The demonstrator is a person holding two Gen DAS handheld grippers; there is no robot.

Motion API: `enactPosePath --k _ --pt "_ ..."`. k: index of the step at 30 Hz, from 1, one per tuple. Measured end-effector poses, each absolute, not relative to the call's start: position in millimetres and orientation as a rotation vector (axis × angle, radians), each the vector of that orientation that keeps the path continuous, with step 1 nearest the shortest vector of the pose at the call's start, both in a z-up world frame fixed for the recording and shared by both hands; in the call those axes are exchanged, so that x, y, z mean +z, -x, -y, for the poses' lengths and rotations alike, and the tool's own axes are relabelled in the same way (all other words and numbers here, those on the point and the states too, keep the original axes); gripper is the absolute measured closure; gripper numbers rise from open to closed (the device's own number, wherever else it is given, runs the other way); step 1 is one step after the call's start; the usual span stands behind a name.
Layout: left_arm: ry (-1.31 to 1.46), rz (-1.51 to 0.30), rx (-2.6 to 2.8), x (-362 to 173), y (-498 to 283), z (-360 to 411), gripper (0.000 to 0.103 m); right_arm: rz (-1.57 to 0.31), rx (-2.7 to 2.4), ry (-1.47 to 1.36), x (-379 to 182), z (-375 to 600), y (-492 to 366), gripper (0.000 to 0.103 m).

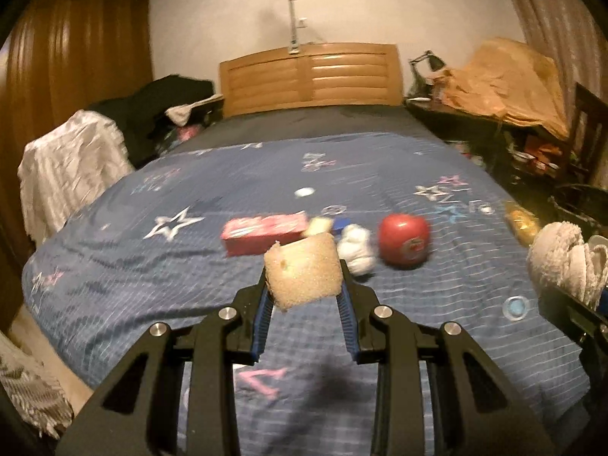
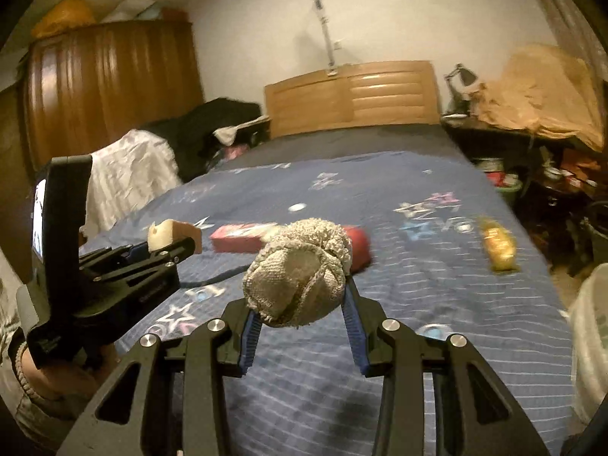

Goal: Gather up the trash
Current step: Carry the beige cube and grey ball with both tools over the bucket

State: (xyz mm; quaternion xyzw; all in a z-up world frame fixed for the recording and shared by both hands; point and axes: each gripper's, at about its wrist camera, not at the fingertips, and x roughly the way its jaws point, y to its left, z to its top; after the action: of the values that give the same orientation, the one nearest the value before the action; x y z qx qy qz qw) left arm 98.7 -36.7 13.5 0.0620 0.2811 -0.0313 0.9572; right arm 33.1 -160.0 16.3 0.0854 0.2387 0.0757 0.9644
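Note:
My left gripper (image 1: pixel 304 279) is shut on a tan sponge piece (image 1: pixel 302 273) and holds it above the blue star-patterned bedspread (image 1: pixel 190 266). My right gripper (image 2: pixel 300 300) is shut on a balled grey-beige cloth (image 2: pixel 300 273), also lifted off the bed. On the bedspread lie a red box (image 1: pixel 266 233), a crumpled white tissue (image 1: pixel 355 249), a round red object (image 1: pixel 404 241) and a yellow wrapper (image 1: pixel 522 220). The right wrist view shows the left gripper (image 2: pixel 178 241) with the sponge piece (image 2: pixel 167 233) at the left. The red box (image 2: pixel 243 237) and the yellow wrapper (image 2: pixel 497 247) show there too.
A wooden headboard (image 1: pixel 311 74) stands at the far end and a wardrobe (image 1: pixel 76 57) at the left. Clothes are piled at the bed's left side (image 1: pixel 72 167). A cluttered desk (image 1: pixel 494 114) is at the right. A pale basket (image 2: pixel 591 342) sits at the right edge.

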Motion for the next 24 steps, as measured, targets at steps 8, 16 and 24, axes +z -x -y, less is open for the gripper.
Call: enactPosePath --k 8,16,24 --pt "-0.195 -0.553 -0.223 23 -100 131 0.073 -0.401 -0.031 -0.198 37 259 6 0.062" --pt "-0.266 -0.544 -0.438 23 -92 245 0.073 -0.359 -0.236 -0.226 46 370 59 0.062" --pt "-0.331 -0.537 -0.628 14 -75 345 0.073 -0.359 -0.417 -0.24 40 476 110 0.062"
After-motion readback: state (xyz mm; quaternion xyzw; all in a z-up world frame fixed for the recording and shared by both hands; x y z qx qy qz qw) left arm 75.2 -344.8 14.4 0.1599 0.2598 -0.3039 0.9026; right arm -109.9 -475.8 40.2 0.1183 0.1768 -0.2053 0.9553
